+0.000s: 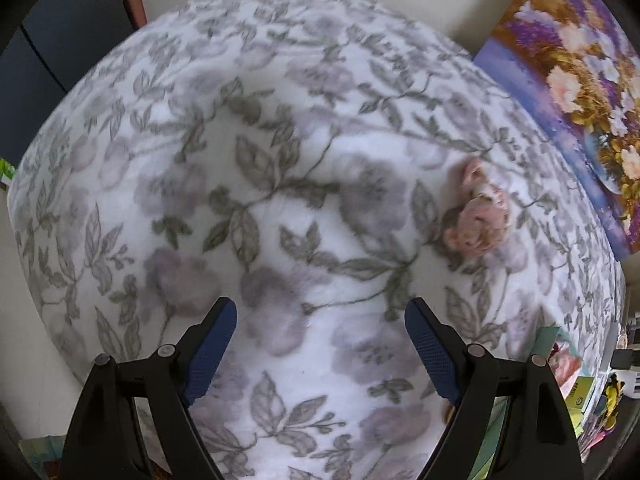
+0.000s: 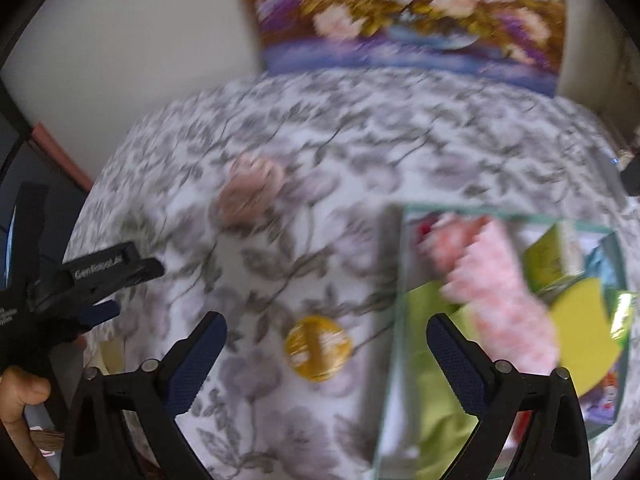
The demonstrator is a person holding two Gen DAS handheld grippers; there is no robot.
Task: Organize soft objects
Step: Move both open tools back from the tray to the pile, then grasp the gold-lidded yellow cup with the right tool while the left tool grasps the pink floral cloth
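On the floral blanket (image 1: 280,208) spread over the bed: one pink plush toy (image 1: 478,216) lying loose toward the edge where the flower painting (image 1: 568,92) leans against the wall, well apart from both grippers. Left gripper (image 1: 320,344) wide open, nothing between its fingers, hovering above bare blanket. Right gripper (image 2: 326,364) equally wide, nothing held; right view heavily blurred. Near the right gripper, one round yellow tin (image 2: 318,348) on the blanket, and just beside it one clear-walled tray (image 2: 394,320) at the blanket's right side, holding one pink fluffy item (image 2: 504,292) plus green and yellow packets, too smeared to count reliably. Count of loose soft things on the blanket: one; already in tray: apparently one. Risks, judged: plush soft and irregular, so a shallow pinch could catch only fur and slip on lifting; fingertips pushed down too far could snag the blanket pile and drag it along; blur suggests quick travel, so overshooting the toy is plausible; tin in the path to the tray could be knocked; fluffy item overhanging the tray could be displaced on drop-off.
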